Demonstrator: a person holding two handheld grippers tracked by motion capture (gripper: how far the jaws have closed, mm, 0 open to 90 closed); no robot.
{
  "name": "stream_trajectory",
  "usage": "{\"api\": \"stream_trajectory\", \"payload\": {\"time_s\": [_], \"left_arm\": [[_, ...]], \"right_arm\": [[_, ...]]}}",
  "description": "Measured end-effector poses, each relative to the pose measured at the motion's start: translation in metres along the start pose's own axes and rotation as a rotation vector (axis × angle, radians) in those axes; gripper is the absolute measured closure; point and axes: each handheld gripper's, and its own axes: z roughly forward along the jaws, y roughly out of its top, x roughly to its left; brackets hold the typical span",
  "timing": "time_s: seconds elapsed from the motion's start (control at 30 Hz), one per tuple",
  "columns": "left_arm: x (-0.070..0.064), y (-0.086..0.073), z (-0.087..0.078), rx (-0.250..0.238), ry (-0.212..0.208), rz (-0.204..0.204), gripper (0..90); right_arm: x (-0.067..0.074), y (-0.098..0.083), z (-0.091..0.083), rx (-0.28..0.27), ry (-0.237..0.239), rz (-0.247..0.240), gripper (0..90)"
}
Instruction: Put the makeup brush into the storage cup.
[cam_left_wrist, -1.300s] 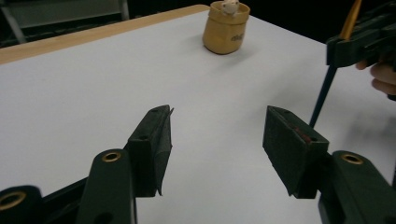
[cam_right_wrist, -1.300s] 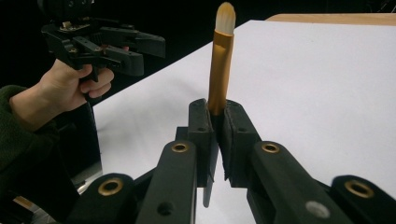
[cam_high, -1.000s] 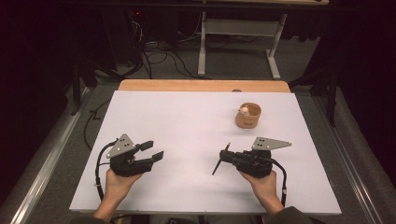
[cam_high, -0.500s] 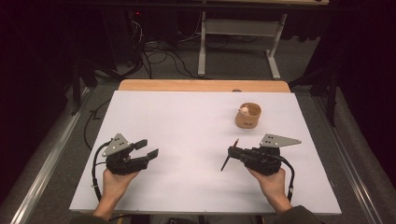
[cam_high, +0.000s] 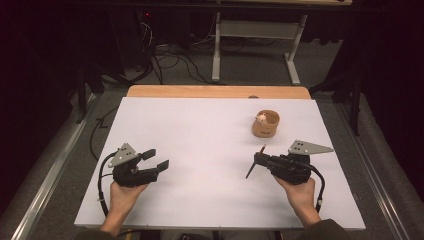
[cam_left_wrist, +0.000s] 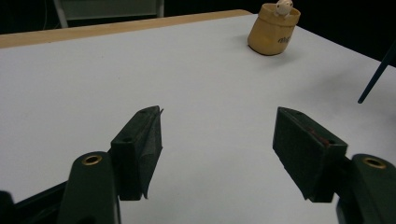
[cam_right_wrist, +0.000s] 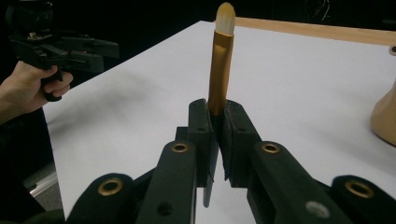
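Currently, in the high view, I hold the right gripper (cam_high: 257, 162) near the right edge of the white tabletop (cam_high: 200, 140), its jaws pinched on a thin brush (cam_high: 255, 163) whose handle angles down toward the near edge. The tan holder cup (cam_high: 265, 124) stands toward the far right corner, well apart from the brush, with a small pale object showing at its rim. The left gripper (cam_high: 155, 160) hovers near the near left corner, spread and carrying nothing.

In the left gripper view, both jaws stand wide apart over bare tabletop; the cup (cam_left_wrist: 273, 30) sits far ahead toward the far edge, and the dark end of the brush handle (cam_left_wrist: 373, 77) enters at the right.

In the right gripper view, the jaws are pressed together on the brush (cam_right_wrist: 221, 60), clamped on its gold ferrule, pale bristle tip pointing up and away. The cup wall (cam_right_wrist: 385, 114) shows at the right border.

I judge the step in hand to be the carry of the brush toward the cup. The next move calls for travel toward the far right corner, alignment over the cup mouth, then release. The left gripper may steady the cup.
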Motion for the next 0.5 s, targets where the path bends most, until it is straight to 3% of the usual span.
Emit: {"api": "stream_trajectory", "payload": {"time_s": [0.5], "left_arm": [[-0.001,-0.001,0.001,-0.005,-0.013,0.001,29.2]], "right_arm": [[-0.012,0.006,-0.012,-0.017,-0.044,0.014,85.6]]}}
